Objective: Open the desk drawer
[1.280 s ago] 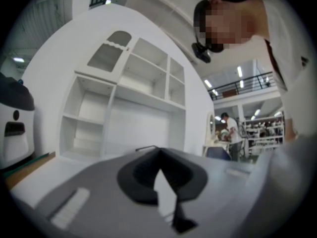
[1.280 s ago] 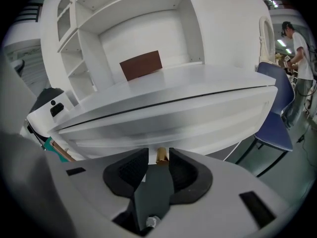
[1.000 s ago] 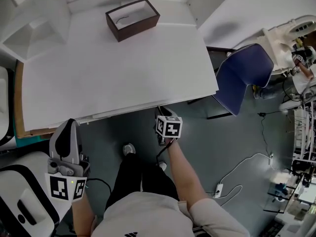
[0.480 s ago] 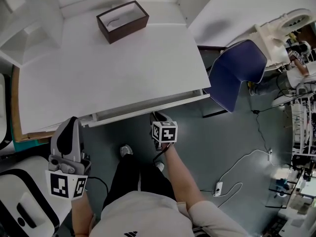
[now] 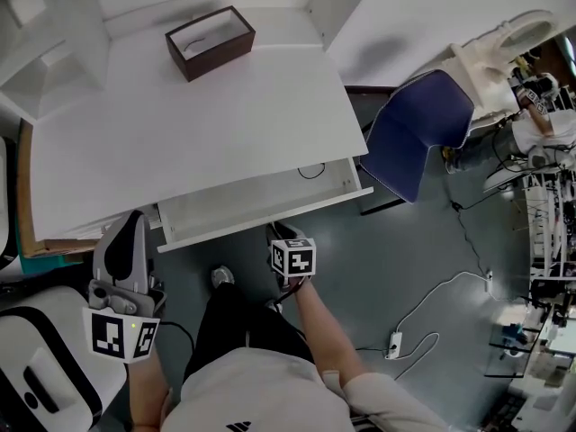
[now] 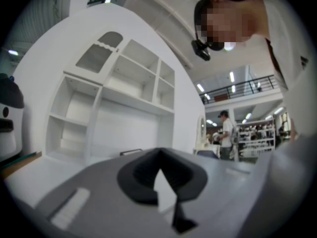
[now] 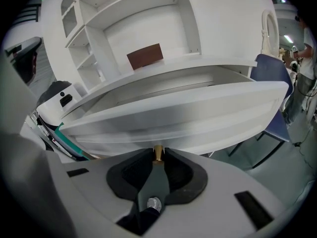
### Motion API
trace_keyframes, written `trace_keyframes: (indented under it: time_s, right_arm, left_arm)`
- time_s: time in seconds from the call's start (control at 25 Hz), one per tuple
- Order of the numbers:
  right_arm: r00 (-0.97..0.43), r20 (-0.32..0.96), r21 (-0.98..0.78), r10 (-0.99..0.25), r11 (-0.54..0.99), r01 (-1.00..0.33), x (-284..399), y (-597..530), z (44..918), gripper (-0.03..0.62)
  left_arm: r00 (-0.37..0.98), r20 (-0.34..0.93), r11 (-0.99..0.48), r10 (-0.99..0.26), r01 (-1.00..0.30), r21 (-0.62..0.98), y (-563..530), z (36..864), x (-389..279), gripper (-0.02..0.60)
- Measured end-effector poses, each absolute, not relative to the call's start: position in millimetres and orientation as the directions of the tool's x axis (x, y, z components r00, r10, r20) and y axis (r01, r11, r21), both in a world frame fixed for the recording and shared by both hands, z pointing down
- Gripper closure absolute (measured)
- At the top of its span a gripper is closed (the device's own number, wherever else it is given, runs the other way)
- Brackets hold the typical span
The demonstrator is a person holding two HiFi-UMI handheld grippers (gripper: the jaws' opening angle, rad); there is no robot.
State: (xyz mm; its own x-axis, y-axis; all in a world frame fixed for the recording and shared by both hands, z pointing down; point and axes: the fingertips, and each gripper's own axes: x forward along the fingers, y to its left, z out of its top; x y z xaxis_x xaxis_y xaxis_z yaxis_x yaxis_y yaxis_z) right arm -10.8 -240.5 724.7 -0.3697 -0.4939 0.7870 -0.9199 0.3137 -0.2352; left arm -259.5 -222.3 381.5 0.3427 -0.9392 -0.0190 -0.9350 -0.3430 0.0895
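Note:
The white desk [image 5: 207,124] has its drawer [image 5: 270,220] pulled out toward me, with the shallow white inside showing. My right gripper [image 5: 280,231] is at the middle of the drawer front [image 7: 188,114], shut on the small brass knob [image 7: 158,151], whose tip shows between the black pads. A thin dark cable loop [image 5: 312,170] lies at the drawer's back right. My left gripper [image 5: 130,221] is held off the desk's near left corner, apart from the drawer. Its jaws [image 6: 158,152] meet at the tips with nothing between them.
A brown open box [image 5: 209,41] sits at the far end of the desk top. A blue chair [image 5: 418,135] stands right of the drawer. White shelves [image 5: 45,25] rise at the far left, a white machine [image 5: 36,367] sits near left, and a power strip cable [image 5: 397,341] lies on the floor.
The drawer has slid out from under the desk top toward me, drawn by the right gripper on its knob. The left gripper has barely shifted.

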Motion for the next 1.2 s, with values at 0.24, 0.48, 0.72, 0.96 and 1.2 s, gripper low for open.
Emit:
trace_keyframes:
  time_s: [0.24, 0.48, 0.72, 0.96, 1.2]
  right_arm:
    - [-0.386, 0.784, -0.244, -0.485, 0.332, -0.911, -3.8, -217.9, 725.5, 0.522]
    - [-0.394, 0.786, -0.250, -0.476, 0.338, -0.907, 2.8, -195.4, 727.1, 0.522]
    - [-0.396, 0.791, -0.250, -0.467, 0.344, -0.905, 8.5, -179.2, 727.4, 0.522]
    - [-0.397, 0.792, -0.251, -0.464, 0.345, -0.904, 14.3, -163.0, 726.9, 0.522]
    - [-0.400, 0.792, -0.250, -0.461, 0.353, -0.902, 17.6, -151.2, 727.4, 0.522]
  left_arm:
    - [0.345, -0.023, -0.345, -0.938, -0.935, 0.084, -209.9, 378.8, -244.7, 0.577]
    - [0.350, -0.027, -0.351, -0.936, -0.933, 0.082, -194.1, 375.6, -230.3, 0.577]
    - [0.349, -0.034, -0.351, -0.937, -0.933, 0.079, -181.9, 371.2, -223.0, 0.577]
    - [0.342, -0.039, -0.344, -0.939, -0.936, 0.074, -168.0, 367.1, -219.0, 0.577]
    - [0.338, -0.045, -0.341, -0.940, -0.938, 0.064, -155.9, 362.8, -214.9, 0.577]
